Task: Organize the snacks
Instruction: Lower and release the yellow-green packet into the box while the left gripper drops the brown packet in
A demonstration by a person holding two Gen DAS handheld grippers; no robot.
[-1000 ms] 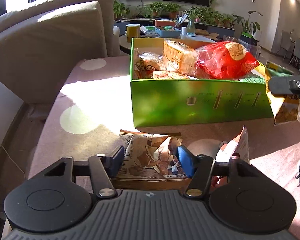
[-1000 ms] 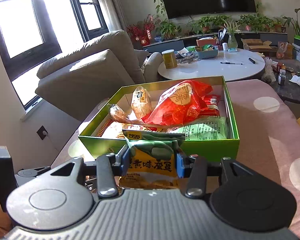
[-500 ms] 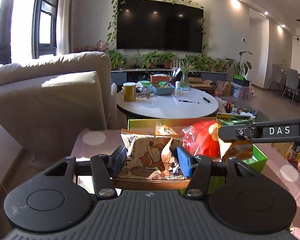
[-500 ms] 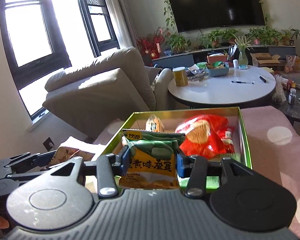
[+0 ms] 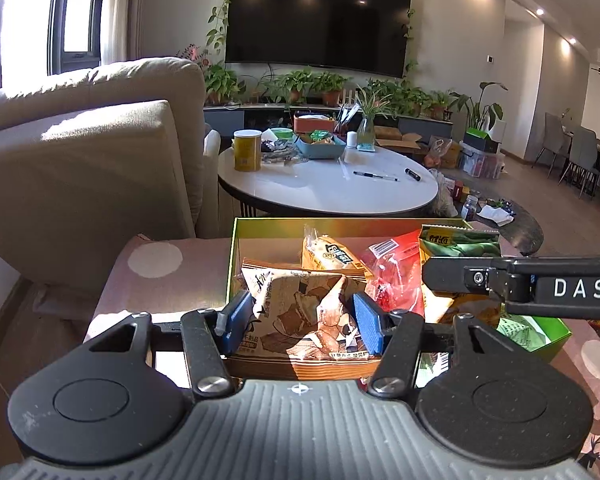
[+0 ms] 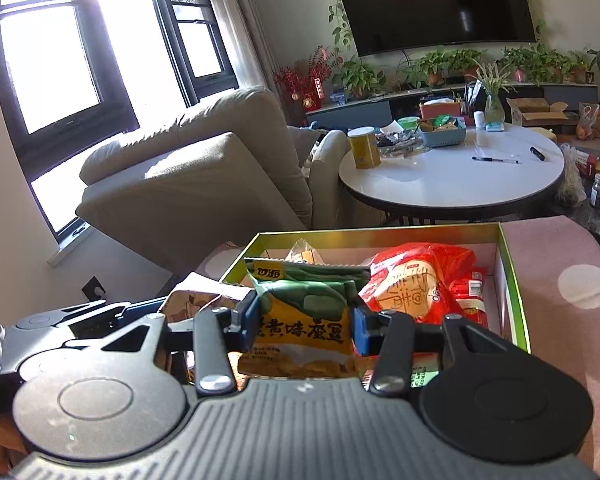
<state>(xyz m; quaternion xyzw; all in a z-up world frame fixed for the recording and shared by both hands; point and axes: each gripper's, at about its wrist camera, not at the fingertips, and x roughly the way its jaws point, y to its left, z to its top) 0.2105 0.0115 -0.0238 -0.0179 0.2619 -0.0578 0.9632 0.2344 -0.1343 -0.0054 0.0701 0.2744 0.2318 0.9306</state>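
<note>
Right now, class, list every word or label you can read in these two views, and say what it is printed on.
"DAS": on the right gripper arm.
"黄味蚕豆": on the yellow-green snack bag held by the right gripper.
Brown snack bag in the left gripper: small print unreadable.
Red bag: characters too distorted.

Two gripped snack bags (image 5: 300, 312) over green box (image 5: 236, 240)

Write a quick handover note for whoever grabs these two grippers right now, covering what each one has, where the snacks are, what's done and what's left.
Left gripper: shut on a brown snack bag, held above the near left part of the green box.
Right gripper: shut on a yellow and green snack bag, held over the box's near edge.
Done: a red bag and a small orange packet already lie in the box.
Left: lower both held bags into the box and release. No other loose snacks show in these views.
</note>
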